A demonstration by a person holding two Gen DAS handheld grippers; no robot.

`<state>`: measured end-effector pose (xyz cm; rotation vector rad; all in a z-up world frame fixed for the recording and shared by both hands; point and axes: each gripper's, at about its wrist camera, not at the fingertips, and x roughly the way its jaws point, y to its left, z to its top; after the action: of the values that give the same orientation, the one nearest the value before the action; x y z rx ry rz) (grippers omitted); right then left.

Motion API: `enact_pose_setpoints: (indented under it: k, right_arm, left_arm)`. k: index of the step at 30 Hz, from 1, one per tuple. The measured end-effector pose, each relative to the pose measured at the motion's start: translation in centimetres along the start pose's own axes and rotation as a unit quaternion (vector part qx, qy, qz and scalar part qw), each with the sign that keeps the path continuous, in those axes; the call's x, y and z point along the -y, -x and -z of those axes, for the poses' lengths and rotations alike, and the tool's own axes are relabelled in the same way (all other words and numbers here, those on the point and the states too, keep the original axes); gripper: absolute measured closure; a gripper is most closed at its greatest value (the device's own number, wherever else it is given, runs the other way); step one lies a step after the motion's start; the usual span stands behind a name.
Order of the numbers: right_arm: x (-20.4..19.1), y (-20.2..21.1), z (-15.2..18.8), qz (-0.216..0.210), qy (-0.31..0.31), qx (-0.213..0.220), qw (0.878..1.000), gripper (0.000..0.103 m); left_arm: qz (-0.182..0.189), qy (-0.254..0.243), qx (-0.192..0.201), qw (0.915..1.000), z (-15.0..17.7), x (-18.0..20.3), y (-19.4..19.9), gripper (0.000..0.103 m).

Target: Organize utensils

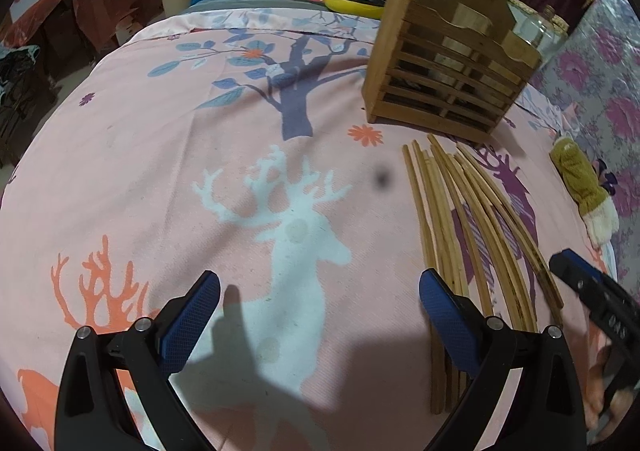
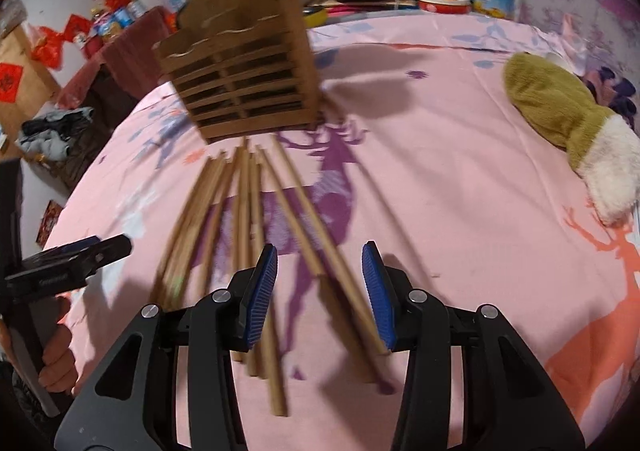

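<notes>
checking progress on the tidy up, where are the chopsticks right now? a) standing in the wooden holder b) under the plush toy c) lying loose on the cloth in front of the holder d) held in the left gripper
c, the chopsticks lie fanned on the cloth before the wooden holder.

Left gripper (image 1: 320, 315) and right gripper (image 2: 320, 283) both low, jaws wide apart, nothing held.

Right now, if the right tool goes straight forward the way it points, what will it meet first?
Probably the chopsticks: the open right tool is just above their near ends, two of them lying between its fingers. Further along stands the wooden holder. Height above the cloth is unclear.
</notes>
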<state>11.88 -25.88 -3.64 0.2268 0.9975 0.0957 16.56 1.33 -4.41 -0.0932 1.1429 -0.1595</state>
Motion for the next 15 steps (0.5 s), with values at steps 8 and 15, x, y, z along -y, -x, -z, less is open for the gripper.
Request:
enact_pose_setpoints:
  k: [8, 15]
  right_arm:
    - [0.0, -1.9, 1.2, -0.099, -0.013, -0.067, 0.993, 0.059]
    - [1.0, 0.4, 0.5, -0.064, -0.027, -0.009, 0.998, 0.058]
  left_arm:
    - [-0.011, -0.017, 0.003, 0.9998, 0.4, 0.6, 0.2, 0.006]
    - [-0.003, -0.035, 0.0, 0.9994, 1.0, 1.1, 0.5, 0.006]
